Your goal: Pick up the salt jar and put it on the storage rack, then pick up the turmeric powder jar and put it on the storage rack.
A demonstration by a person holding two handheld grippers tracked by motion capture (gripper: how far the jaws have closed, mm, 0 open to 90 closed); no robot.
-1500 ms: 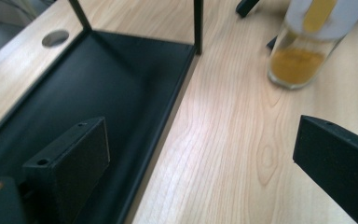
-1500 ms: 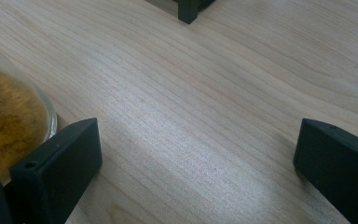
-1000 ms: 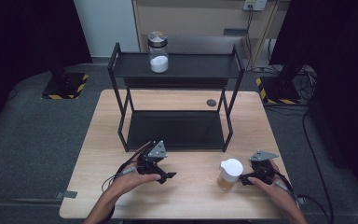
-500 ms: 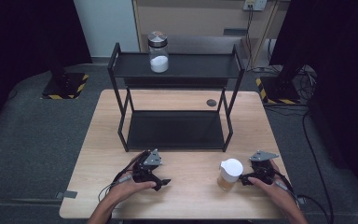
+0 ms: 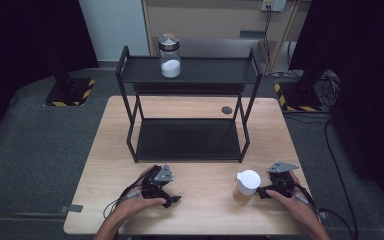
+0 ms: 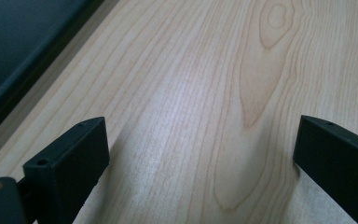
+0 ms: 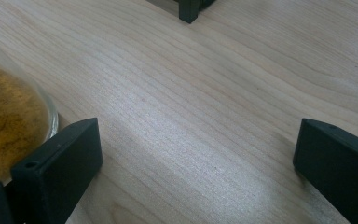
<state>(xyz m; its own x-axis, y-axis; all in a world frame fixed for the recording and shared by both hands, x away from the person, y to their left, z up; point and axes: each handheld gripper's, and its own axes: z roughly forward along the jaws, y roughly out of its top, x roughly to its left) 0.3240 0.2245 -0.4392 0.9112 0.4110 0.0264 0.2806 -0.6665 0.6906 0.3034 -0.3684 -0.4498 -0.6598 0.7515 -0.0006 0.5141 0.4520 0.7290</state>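
Observation:
A glass jar with a white lid and brown contents (image 5: 246, 186) stands on the wooden table (image 5: 205, 210) at the front right. My right gripper (image 5: 266, 192) rests just to its right, open, with bare wood between its jaws; in the right gripper view (image 7: 198, 154) the jar (image 7: 9, 135) sits just outside the left jaw, beside it. At the front left my left gripper (image 5: 170, 199) lies low on the table, open over bare wood (image 6: 200, 149). A second jar with a silver lid and white powder (image 5: 170, 56) stands on the top shelf of a black rack (image 5: 190, 70).
The black two-tier rack takes up the table's middle; its lower shelf (image 5: 187, 139) holds nothing, and one leg (image 7: 189, 11) shows ahead of the right gripper. A small dark disc (image 5: 226, 110) lies on the table behind the rack. Cables trail from both grippers.
My left gripper has drawn back a little toward the table's front edge and settled lower. The right gripper and both jars have stayed put.

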